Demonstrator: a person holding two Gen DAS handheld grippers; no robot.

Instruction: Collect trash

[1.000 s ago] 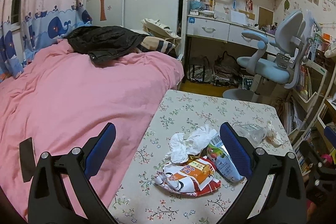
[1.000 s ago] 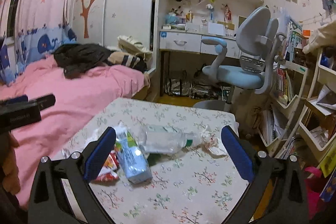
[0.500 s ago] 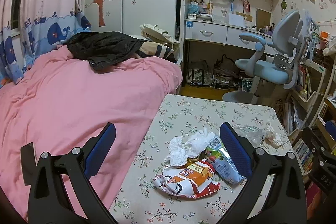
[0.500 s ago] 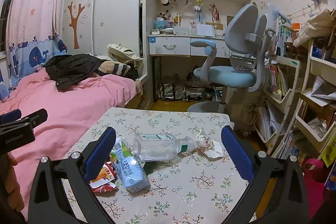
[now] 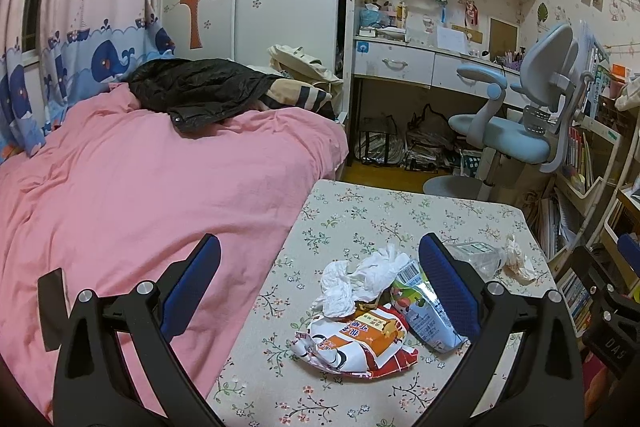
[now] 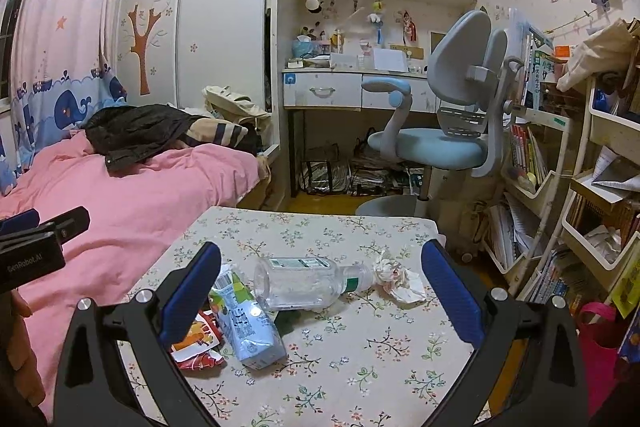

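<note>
Nothing is gathered yet, so I judge this the approach before the first pick. The trash lies in a loose cluster toward the near side of the floral worktop: a red and orange snack wrapper nearest, a white tissue just beyond it, a pale blue juice pouch to their right, then a clear plastic bottle on its side with a crumpled paper wad touching its cap end at far right. The left gripper hangs above the wrapper and tissue, fingers wide apart and empty. The right gripper hovers over the bottle, fingers likewise spread. Next, each must drop lower and close on one piece; no bin is visible
</note>
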